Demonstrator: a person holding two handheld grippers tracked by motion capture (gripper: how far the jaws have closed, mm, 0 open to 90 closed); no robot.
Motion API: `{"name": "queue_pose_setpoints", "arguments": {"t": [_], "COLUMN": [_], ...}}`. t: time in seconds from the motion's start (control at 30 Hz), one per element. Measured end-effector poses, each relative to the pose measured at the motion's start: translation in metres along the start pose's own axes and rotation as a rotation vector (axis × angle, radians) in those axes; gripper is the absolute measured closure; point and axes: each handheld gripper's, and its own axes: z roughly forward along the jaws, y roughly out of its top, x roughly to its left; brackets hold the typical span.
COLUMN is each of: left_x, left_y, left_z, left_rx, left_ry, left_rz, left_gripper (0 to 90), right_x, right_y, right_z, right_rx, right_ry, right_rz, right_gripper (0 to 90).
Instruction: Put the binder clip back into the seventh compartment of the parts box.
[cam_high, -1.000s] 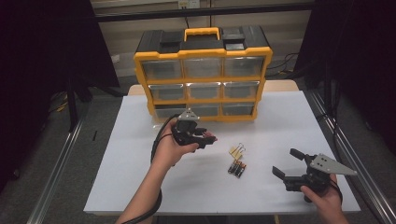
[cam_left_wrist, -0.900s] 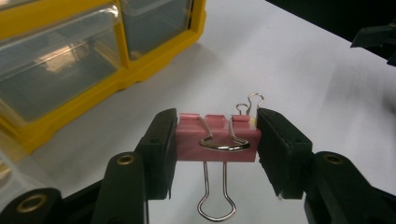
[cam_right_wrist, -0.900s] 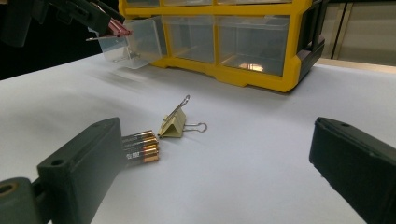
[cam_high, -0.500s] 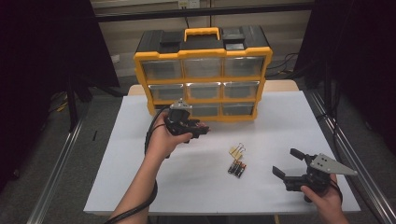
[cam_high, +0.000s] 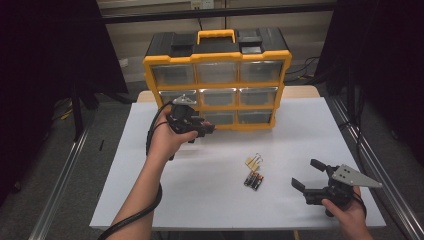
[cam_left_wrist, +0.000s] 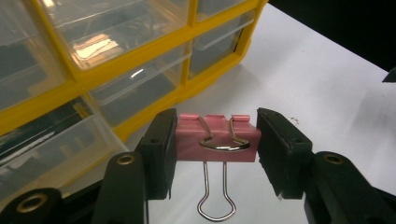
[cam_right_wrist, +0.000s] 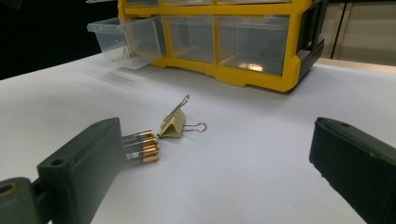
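Black jaws of the right gripper stand wide apart and unloaded at the table's five o'clock corner. Toward ten o'clock from it lie a bundle of batteries and, just beyond, a yellow binder clip on the white table. Farther off, around eleven o'clock, the left gripper clenches a pink binder clip by its ends, lifted just before the yellow drawer organizer, whose bottom-left drawer stands pulled out.
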Motion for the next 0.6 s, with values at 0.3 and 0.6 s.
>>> {"name": "queue_pose_setpoints", "arguments": {"t": [0.3,0.6], "left_x": [0.012,0.025], "left_y": [0.006,0.009], "left_z": [-0.007,-0.010], "left_rx": [-0.013,-0.019], "left_ry": [0.034,0.077], "left_rz": [-0.037,-0.083], "left_gripper": [50.1,50.1], "right_x": [0.000,0.000], "right_y": [0.000,0.000], "right_z": [0.000,0.000], "right_rx": [0.003,0.000], "right_ry": [0.003,-0.002], "right_rz": [-0.007,0.001], "right_gripper": [2.5,2.5]}}
